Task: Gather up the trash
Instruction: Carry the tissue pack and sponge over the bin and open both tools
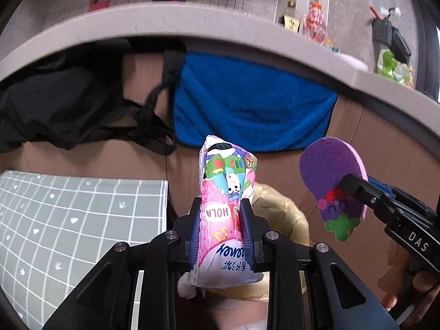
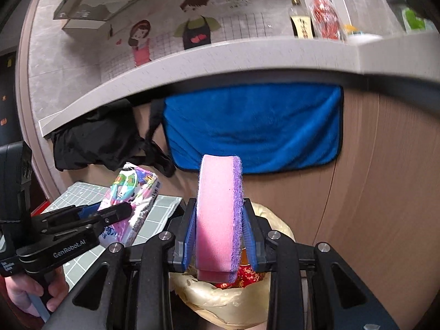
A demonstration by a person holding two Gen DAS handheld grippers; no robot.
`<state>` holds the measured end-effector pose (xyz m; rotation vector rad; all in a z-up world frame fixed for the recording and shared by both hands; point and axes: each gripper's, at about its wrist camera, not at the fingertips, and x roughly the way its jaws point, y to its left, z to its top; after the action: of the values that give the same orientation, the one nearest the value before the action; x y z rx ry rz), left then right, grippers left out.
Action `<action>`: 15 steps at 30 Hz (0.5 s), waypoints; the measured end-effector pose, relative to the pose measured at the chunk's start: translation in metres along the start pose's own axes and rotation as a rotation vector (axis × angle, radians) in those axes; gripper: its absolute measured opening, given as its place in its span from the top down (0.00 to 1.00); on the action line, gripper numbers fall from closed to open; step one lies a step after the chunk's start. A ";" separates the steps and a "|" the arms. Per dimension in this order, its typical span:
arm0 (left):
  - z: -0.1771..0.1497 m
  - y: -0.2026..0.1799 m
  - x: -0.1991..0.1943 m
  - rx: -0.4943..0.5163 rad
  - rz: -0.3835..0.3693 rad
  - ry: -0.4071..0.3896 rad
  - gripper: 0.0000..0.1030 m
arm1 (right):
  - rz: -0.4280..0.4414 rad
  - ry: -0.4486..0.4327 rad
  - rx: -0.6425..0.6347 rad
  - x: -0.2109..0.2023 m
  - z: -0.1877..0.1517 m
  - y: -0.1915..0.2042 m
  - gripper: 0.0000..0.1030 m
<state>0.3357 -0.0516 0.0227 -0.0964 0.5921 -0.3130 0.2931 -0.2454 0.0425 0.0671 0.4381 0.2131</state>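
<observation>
Carrying step: left gripper clamps a tissue pack, right gripper a sponge, both above the bin; next, release.

Pink cartoon-printed tissue pack, pink-and-purple sponge, blue towel, grey grid-patterned mat
</observation>
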 end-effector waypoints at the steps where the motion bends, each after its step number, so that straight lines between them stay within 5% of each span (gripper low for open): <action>1: -0.001 0.000 0.007 -0.001 -0.004 0.011 0.74 | -0.002 0.005 0.004 0.004 -0.002 -0.002 0.72; 8: -0.001 -0.001 0.042 -0.015 -0.037 0.047 0.72 | 0.005 0.060 0.058 0.037 -0.010 -0.018 0.72; 12: 0.003 0.001 0.062 -0.038 -0.088 0.110 0.48 | -0.005 0.092 0.105 0.053 -0.013 -0.031 0.70; 15: 0.002 0.004 0.058 -0.046 -0.100 0.106 0.42 | 0.005 0.089 0.144 0.049 -0.021 -0.039 0.64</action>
<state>0.3833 -0.0667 -0.0075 -0.1544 0.7012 -0.4031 0.3351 -0.2718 -0.0008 0.2004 0.5419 0.1894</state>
